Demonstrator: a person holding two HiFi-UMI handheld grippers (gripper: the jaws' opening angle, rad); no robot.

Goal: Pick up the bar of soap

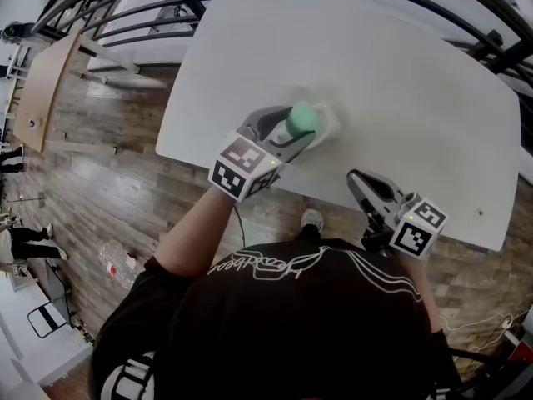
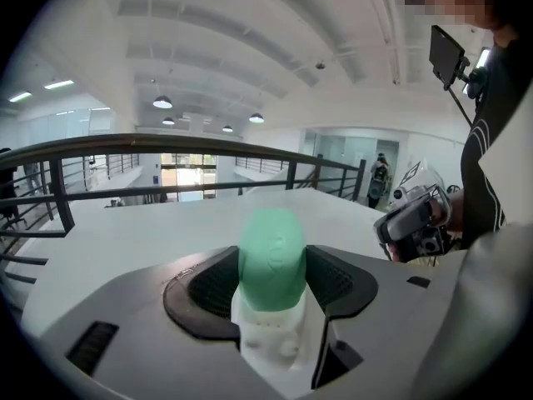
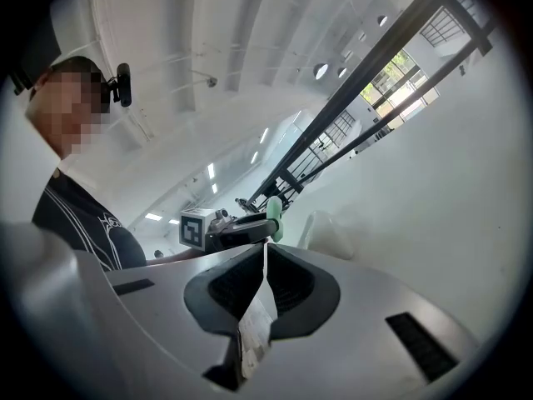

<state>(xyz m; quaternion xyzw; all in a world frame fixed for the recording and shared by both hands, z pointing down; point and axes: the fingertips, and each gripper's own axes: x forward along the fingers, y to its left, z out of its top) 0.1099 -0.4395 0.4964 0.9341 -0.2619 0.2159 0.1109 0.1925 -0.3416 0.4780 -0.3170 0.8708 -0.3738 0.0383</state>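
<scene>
The left gripper [image 1: 297, 137] is clamped on the green bar of soap [image 1: 302, 117] near the table's [image 1: 400, 73] front edge. Best to squeeze steadily and lift straight. The right gripper [image 1: 358, 179] rests closed and empty.

table [image 1: 400, 82]: open far, right | obstacle: white object [image 1: 331, 126] beside soap [image 1: 303, 118] | railing [image 2: 208, 139] beyond

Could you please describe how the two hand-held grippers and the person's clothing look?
Both the left gripper and the right gripper have grey moulded bodies with black ribbed pads. Each carries a white cube printed with black square markers. The person wears a black short-sleeved T-shirt with white print.
</scene>
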